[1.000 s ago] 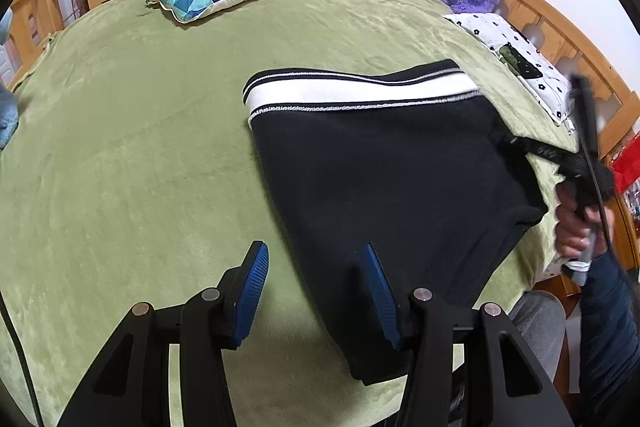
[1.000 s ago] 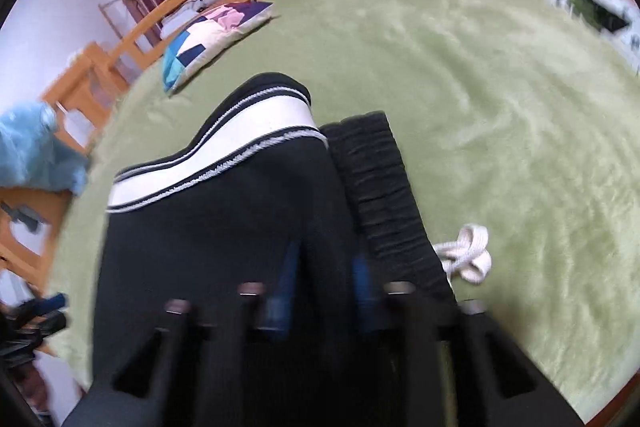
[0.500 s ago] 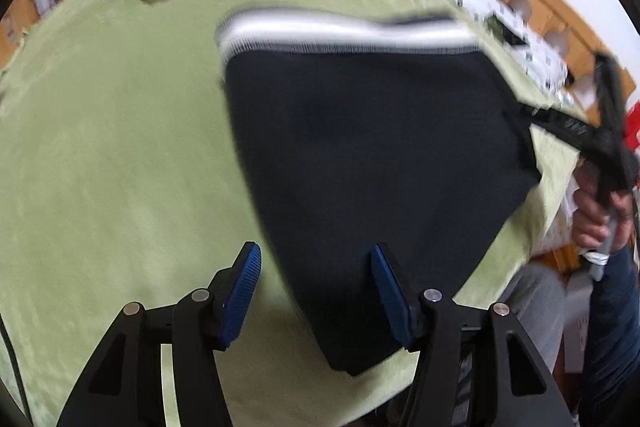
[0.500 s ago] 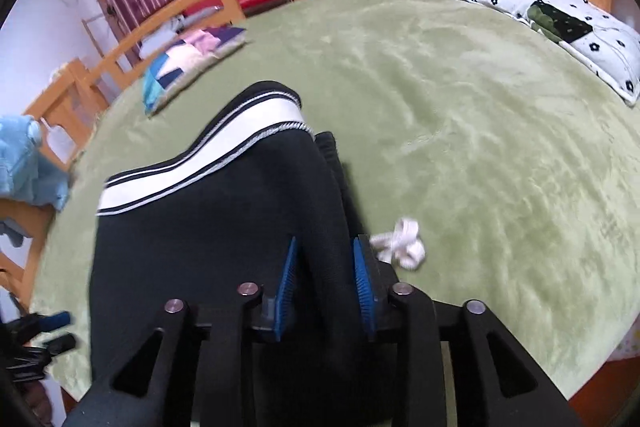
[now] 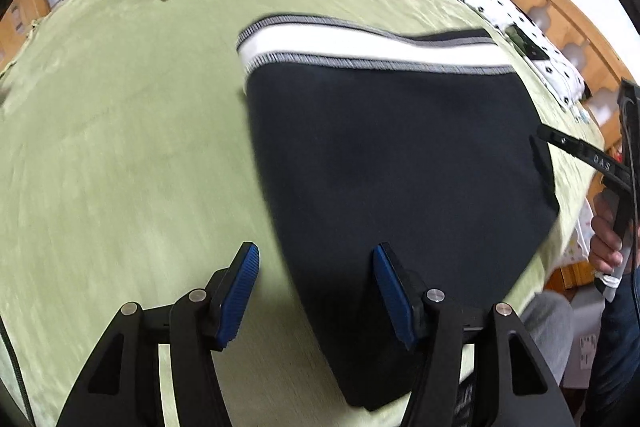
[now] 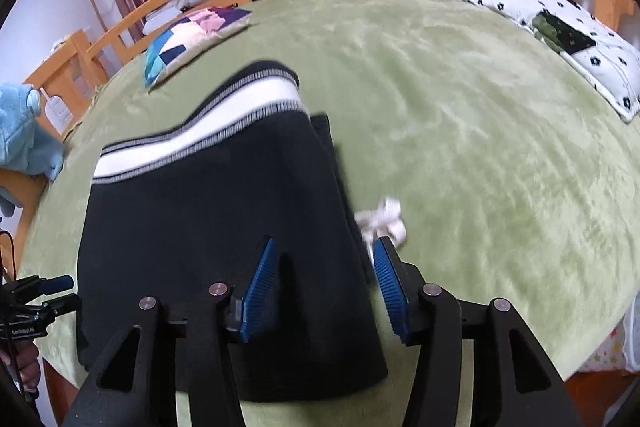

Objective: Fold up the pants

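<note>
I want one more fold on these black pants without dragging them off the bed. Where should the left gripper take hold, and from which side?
Probably the near left corner of the folded pants, where the edge lies between the left gripper pads. Come down from the bare blanket side, one pad under the edge. The striped cuff end lies farther away.

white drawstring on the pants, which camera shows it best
The right wrist view. There the white drawstring lies bunched on the green blanket beside the right edge of the folded black pants, just past the right gripper. The left wrist view shows the pants but no drawstring.
</note>
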A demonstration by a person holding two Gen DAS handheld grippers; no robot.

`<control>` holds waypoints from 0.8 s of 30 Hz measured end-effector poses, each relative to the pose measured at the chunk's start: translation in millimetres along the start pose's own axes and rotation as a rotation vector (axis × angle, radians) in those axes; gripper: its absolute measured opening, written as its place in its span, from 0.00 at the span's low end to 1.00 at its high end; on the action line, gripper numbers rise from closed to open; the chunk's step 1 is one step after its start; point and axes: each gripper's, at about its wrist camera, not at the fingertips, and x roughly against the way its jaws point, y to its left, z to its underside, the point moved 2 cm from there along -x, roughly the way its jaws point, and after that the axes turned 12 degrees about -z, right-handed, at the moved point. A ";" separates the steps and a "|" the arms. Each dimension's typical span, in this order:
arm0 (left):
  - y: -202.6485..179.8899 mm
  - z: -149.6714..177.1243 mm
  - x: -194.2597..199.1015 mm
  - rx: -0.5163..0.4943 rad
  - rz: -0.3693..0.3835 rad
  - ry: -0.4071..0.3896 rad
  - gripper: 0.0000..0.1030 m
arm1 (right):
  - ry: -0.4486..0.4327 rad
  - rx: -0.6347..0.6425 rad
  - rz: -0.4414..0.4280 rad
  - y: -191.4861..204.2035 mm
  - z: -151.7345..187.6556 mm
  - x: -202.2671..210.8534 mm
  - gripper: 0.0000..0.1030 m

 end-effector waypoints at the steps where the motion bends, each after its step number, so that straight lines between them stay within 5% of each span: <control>1: 0.7 -4.4 -1.8 0.004 -0.003 -0.003 0.56 | 0.002 0.002 -0.006 0.7 -3.4 -3.9 0.55; 5: 2.9 -20.5 -13.4 0.014 -0.001 -0.004 0.56 | 0.064 -0.003 -0.021 -0.9 -10.8 -33.1 0.58; 10: -2.5 -31.2 -34.8 0.027 0.022 0.013 0.59 | 0.076 -0.025 -0.066 -10.7 -15.3 -55.4 0.74; 19: -3.6 -39.2 -62.4 0.085 0.103 0.025 0.68 | 0.123 -0.124 -0.207 -20.8 -16.7 -82.7 0.75; 21: -2.5 -38.7 -63.2 0.102 0.136 0.020 0.54 | 0.120 -0.115 -0.206 -18.9 -16.6 -81.5 0.70; 23: -2.5 -39.9 -56.8 0.094 0.152 -0.009 0.22 | 0.111 -0.129 -0.224 -17.2 -16.2 -77.3 0.56; 24: -2.8 -41.5 -50.3 0.082 0.158 -0.031 0.17 | 0.101 -0.128 -0.210 -15.5 -16.3 -73.4 0.50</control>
